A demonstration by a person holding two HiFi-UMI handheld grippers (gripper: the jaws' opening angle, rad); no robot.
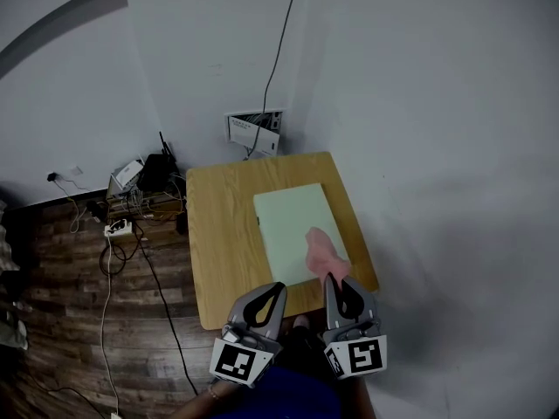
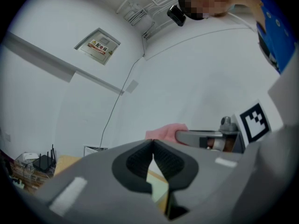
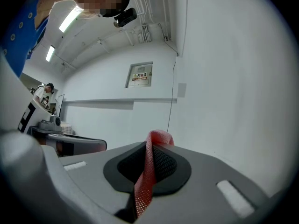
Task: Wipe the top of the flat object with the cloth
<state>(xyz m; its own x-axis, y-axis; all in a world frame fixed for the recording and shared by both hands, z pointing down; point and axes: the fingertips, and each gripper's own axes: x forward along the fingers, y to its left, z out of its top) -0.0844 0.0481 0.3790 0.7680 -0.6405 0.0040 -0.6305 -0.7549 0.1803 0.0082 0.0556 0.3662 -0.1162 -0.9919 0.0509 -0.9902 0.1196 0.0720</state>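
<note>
Where the dark wooden floor shows at the left of the head view, a white power strip lies among loose cables beside a black router. Just right of that clutter stands a small wooden table, pushed near the white wall. A pale green flat object lies on the table's right half, its long sides running away from the person.

At the table's near edge, the left gripper hangs level with its tip by the near left corner of the flat object. In the left gripper view its jaws are pressed together with nothing between them.

Further right, the pink cloth bunches over the near right corner of the flat object; whether it presses on the surface cannot be told. The right gripper sits just beside the left one and has its jaws clamped on the cloth. In the right gripper view a pink mesh fold is pinched between the black pads and curls over their tips.
</note>
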